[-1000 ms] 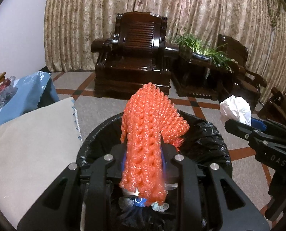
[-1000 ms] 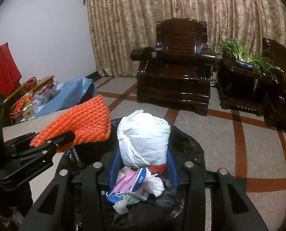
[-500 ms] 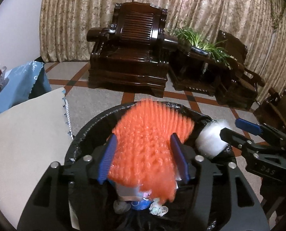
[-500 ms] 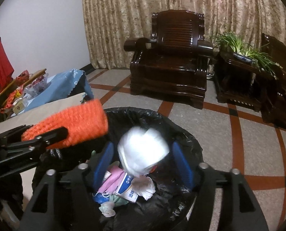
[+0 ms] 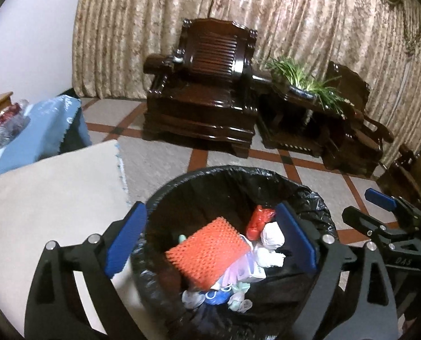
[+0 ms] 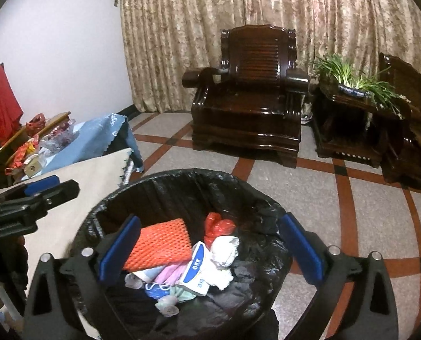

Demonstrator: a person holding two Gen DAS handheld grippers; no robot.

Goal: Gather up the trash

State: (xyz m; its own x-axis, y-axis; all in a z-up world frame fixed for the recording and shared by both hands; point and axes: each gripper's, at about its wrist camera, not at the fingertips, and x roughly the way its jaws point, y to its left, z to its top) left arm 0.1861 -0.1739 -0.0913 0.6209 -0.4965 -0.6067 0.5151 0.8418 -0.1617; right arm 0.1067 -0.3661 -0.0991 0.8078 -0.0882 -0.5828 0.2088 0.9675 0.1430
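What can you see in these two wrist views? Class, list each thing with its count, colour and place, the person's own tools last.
bin: one, black-lined, in front of both grippers
foam net: one, orange, in the bin
crumpled tissue: one, white, in the bin beside the net
red bag: one, in the bin
carton: one, white and blue, in the bin
armchair: one, dark wood, by the curtain
plant: one, green, on the side table
cloth: one, beige, left of the bin
left gripper: fingers open, empty, just been opening
right gripper: fingers open, empty, just been opening

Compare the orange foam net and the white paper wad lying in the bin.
The orange foam net is a flat, ribbed mesh sheet; the white paper wad is a crumpled lump. The net is bright orange and looks larger; the wad is white and looks smaller. The net lies left, the wad right. Both rest on the trash inside the black-lined bin.
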